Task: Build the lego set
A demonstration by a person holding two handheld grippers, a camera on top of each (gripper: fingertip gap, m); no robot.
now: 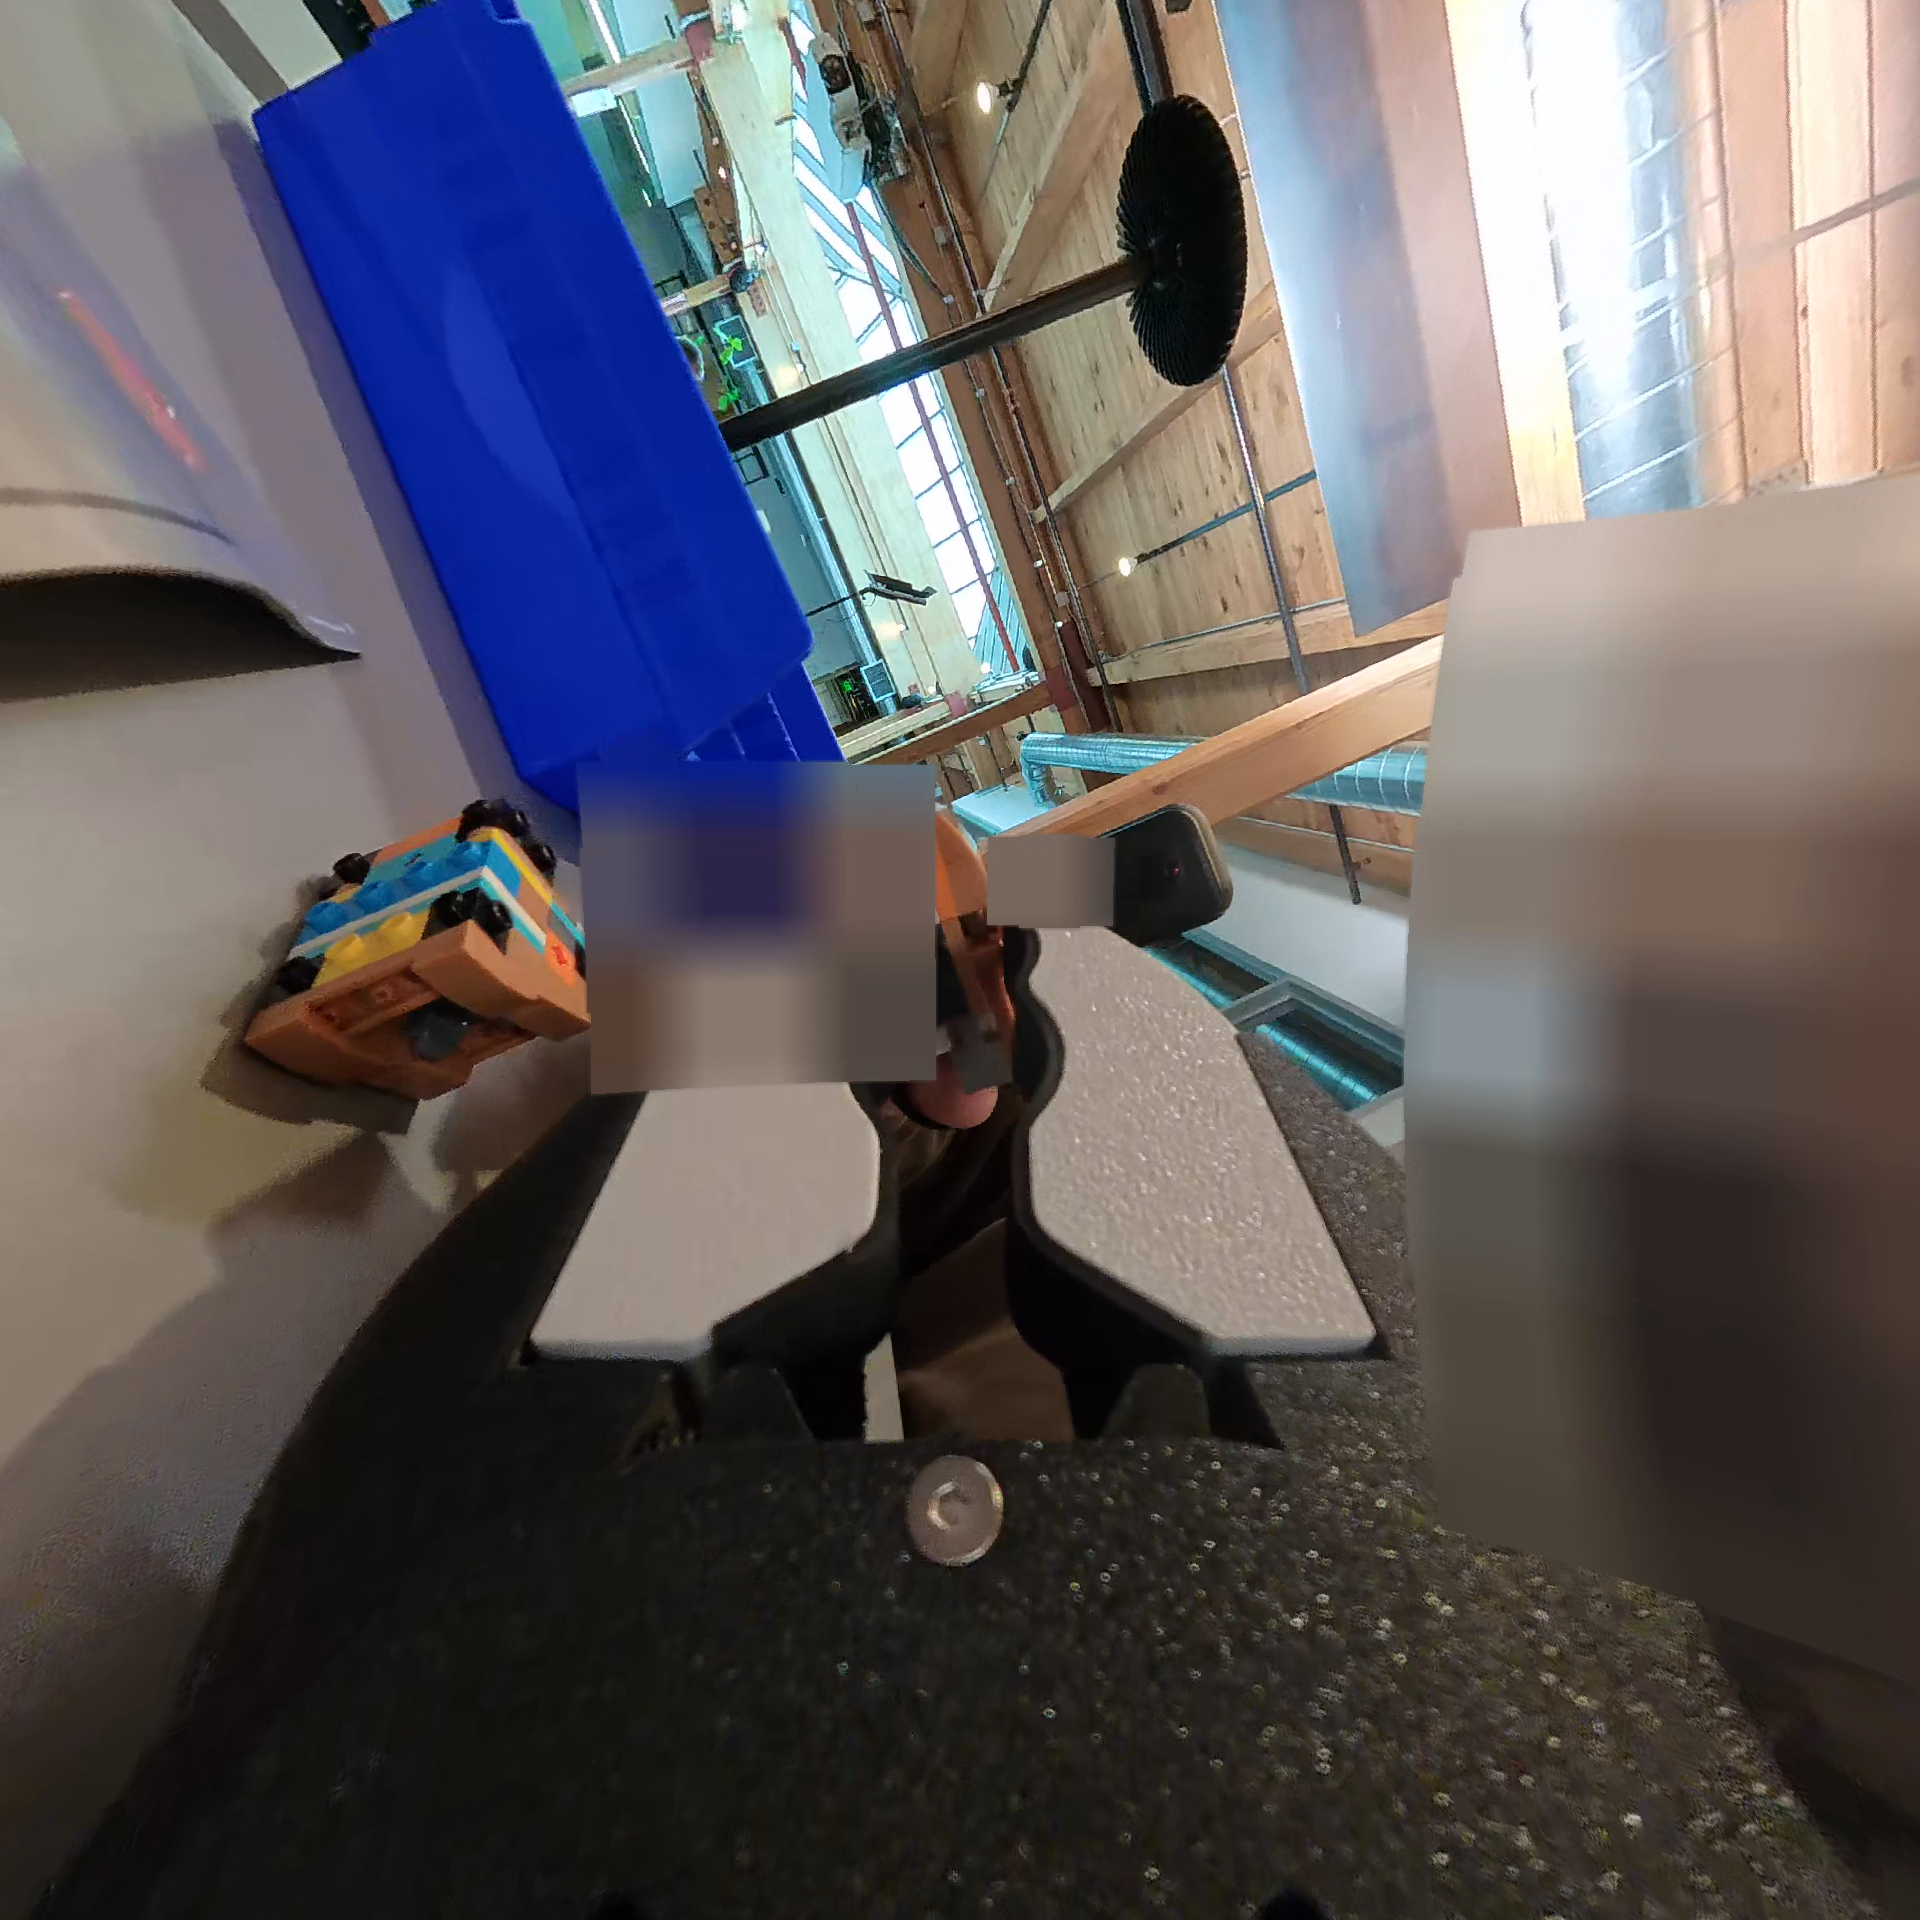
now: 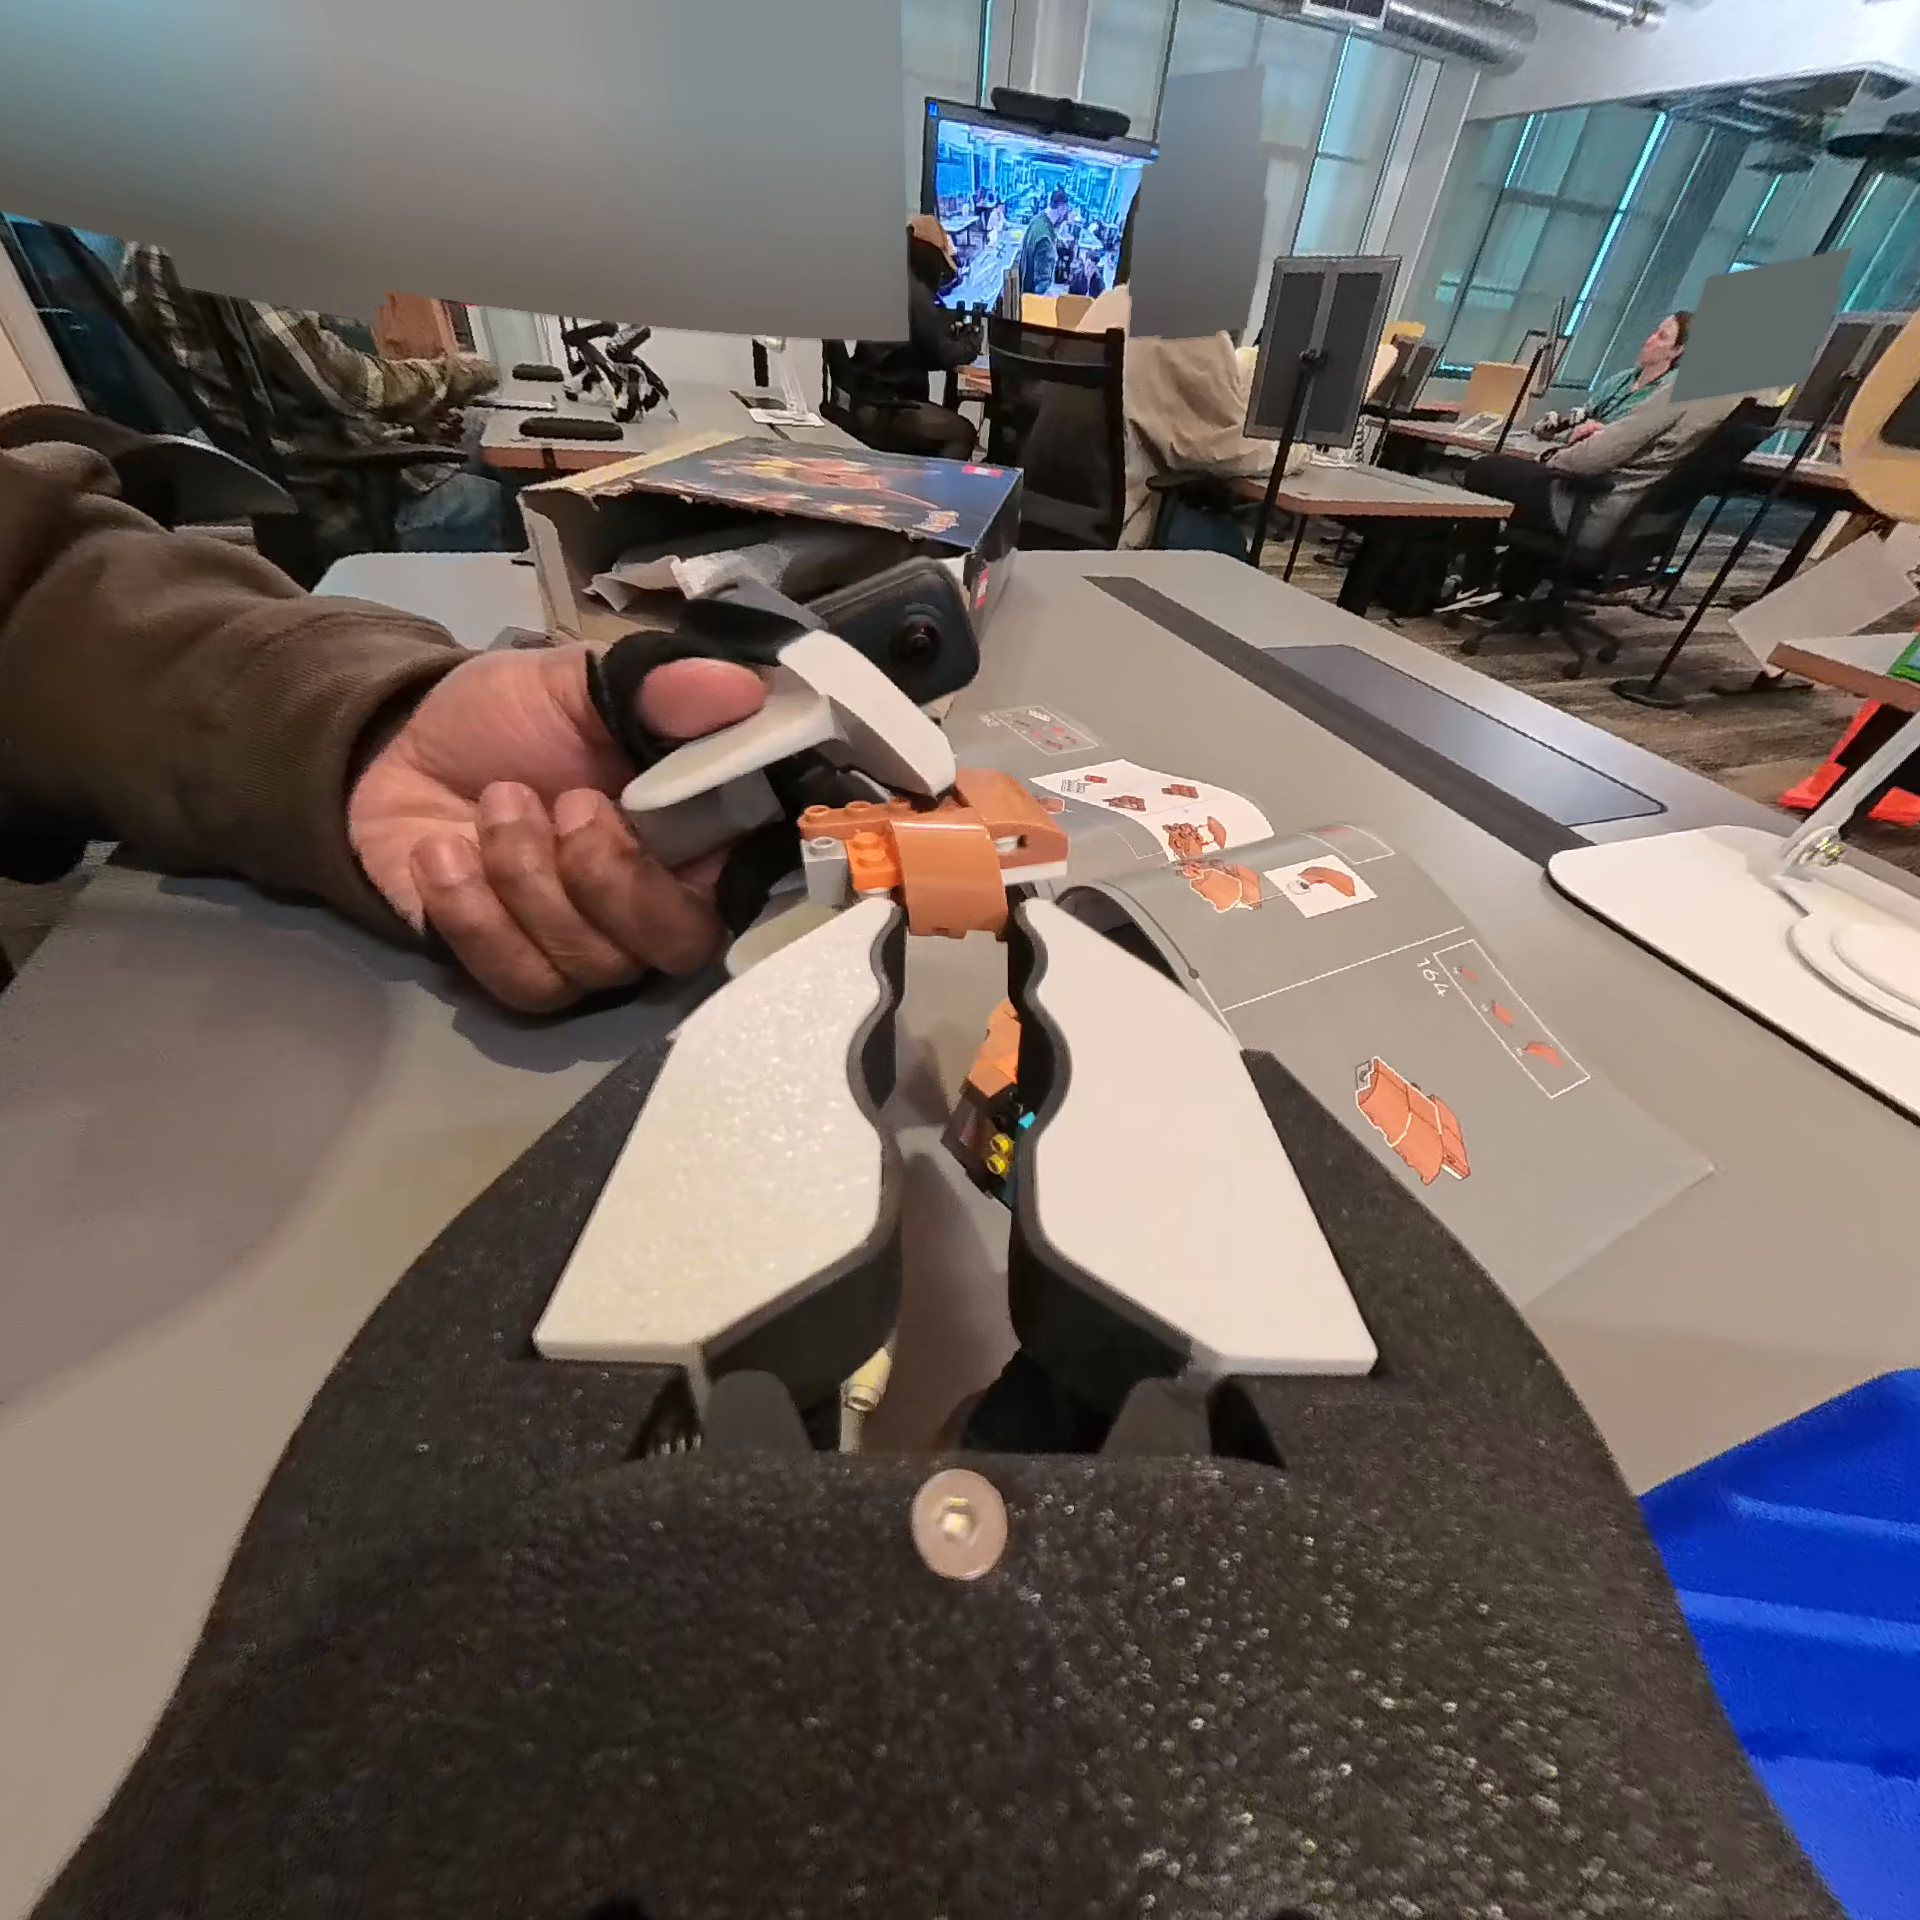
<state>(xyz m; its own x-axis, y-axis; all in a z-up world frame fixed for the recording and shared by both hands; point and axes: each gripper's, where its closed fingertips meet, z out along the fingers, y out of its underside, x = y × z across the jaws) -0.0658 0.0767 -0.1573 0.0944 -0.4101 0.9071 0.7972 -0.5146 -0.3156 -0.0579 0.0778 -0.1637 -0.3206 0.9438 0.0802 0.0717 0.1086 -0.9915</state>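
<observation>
An orange and grey lego assembly (image 2: pixel 935 852) hangs above the grey table (image 2: pixel 260 1091), held from two sides. My right gripper (image 2: pixel 958 920) is shut on its orange curved piece from below. My left gripper (image 2: pixel 883 800), held by a hand (image 2: pixel 499 790), clamps the same assembly from the upper left. In the left wrist view, my left gripper (image 1: pixel 966 997) is shut on the orange piece (image 1: pixel 971 925); a blur patch hides one fingertip. A second small lego build (image 2: pixel 992 1101) lies on the table below my right gripper's fingers and also shows in the left wrist view (image 1: pixel 416 956).
An open instruction booklet (image 2: pixel 1351 987) lies to the right of the assembly. The lego box (image 2: pixel 790 509) stands at the table's far side. A blue bin (image 2: pixel 1818 1610) is at the near right, also (image 1: pixel 520 416). A white lamp base (image 2: pixel 1714 904) sits far right. The grippers are tip to tip, or close to it.
</observation>
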